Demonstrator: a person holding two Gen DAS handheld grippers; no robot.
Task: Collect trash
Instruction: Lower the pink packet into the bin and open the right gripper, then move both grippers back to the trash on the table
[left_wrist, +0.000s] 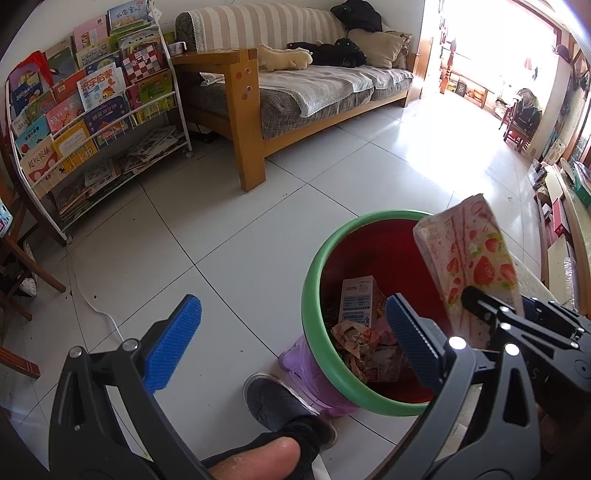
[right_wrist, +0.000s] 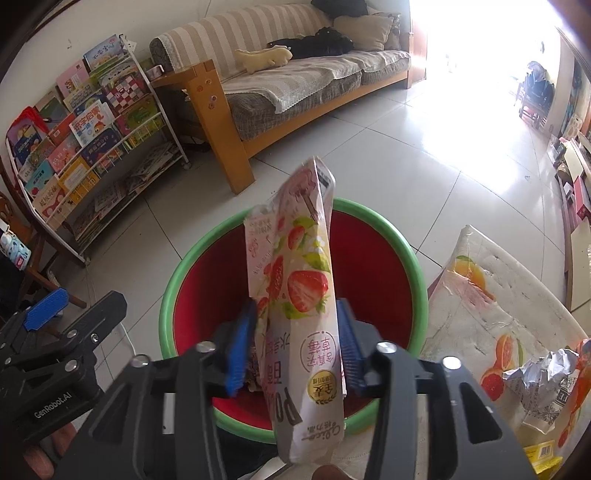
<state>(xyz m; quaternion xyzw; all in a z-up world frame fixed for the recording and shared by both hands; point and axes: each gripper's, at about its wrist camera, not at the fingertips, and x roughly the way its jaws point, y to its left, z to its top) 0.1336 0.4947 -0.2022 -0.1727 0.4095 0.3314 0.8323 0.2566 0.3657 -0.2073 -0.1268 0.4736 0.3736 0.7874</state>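
Note:
A round bin with a green rim (left_wrist: 314, 258) and a red inside stands on the floor, holding a white and blue carton (left_wrist: 357, 302) and crumpled wrappers (left_wrist: 364, 345). My right gripper (right_wrist: 295, 350) is shut on a pink strawberry snack box (right_wrist: 299, 288), upright over the bin (right_wrist: 177, 280). In the left wrist view that box (left_wrist: 476, 254) stands at the bin's right edge. My left gripper (left_wrist: 291, 343) is open and holds nothing, just left of the bin and above it. A crumpled foil wrapper (right_wrist: 543, 380) lies on the fruit-print tablecloth (right_wrist: 491, 295) at the right.
The bin leans by a purple stool (left_wrist: 306, 365), with a person's dark shoe (left_wrist: 280, 406) beside it. A white cable (left_wrist: 99, 310) runs over the tiled floor. A wooden sofa (left_wrist: 295, 85) and a rack of picture books (left_wrist: 92, 110) line the far wall.

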